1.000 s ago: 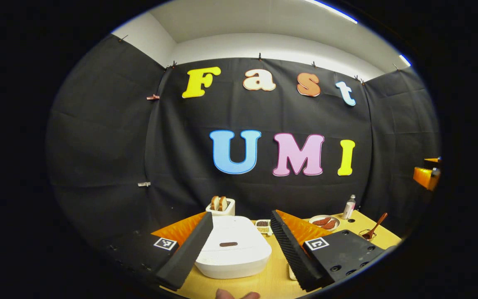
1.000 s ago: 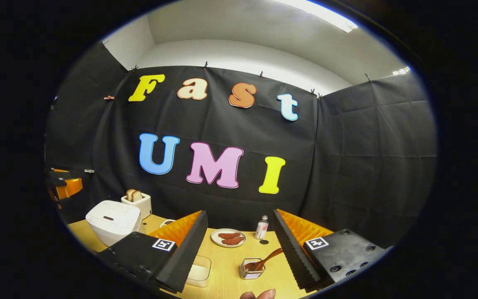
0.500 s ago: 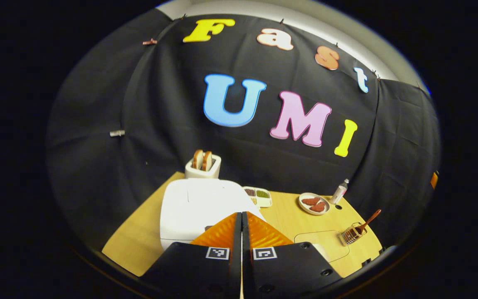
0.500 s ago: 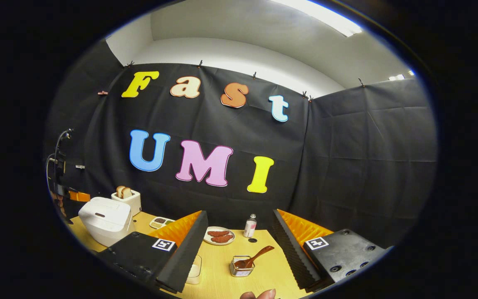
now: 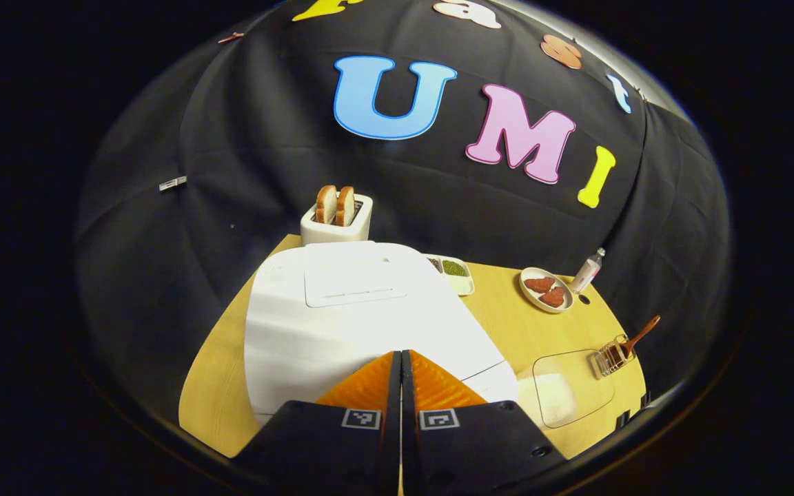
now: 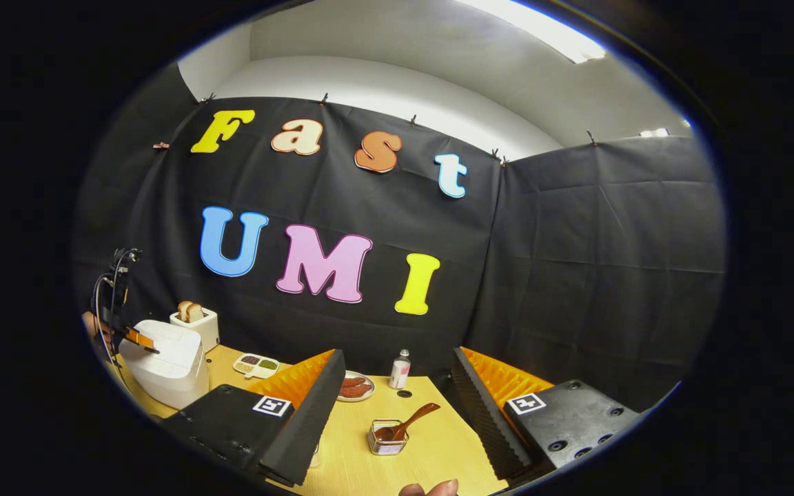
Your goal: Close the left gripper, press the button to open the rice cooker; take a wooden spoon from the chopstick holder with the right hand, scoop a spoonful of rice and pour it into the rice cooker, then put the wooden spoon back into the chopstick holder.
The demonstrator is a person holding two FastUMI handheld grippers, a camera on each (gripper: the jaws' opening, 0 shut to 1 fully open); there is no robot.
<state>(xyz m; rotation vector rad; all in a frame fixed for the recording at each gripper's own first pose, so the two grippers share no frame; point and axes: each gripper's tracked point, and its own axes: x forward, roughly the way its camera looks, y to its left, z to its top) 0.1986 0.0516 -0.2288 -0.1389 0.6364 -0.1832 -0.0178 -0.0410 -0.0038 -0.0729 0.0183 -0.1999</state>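
**Inspector A:** Two grippers on record. We find the left gripper (image 5: 400, 358) with its fingers pressed together, nothing between them, directly above the front part of the rice cooker (image 5: 342, 324). From the right gripper view, that same unit sits over the cooker (image 6: 163, 358) at the bench's left end, lid still down.

**Inspector B:** We confirm. We cannot see the button itself; the fingers cover that area. The right gripper (image 6: 397, 413) has its fingers spread wide apart, empty, above the bench's near edge.

**Inspector A:** We note the wooden spoon (image 6: 407, 421) standing tilted in the chopstick holder (image 6: 384, 441), handle leaning to the right, between the right gripper's fingers and beyond them, untouched. In the left gripper view the holder (image 5: 611, 355) stands near the bench's right edge.

**Inspector B:** Beside it, toward the near edge, we log a clear container of rice (image 5: 566, 393). Along the far edge: a toaster (image 5: 335, 220) with two slices behind the cooker, a divided tray (image 5: 453, 270), a plate (image 5: 545, 291) and a small bottle (image 5: 588, 270).

**Inspector A:** Bench (image 5: 500, 324) surface is pale wood.
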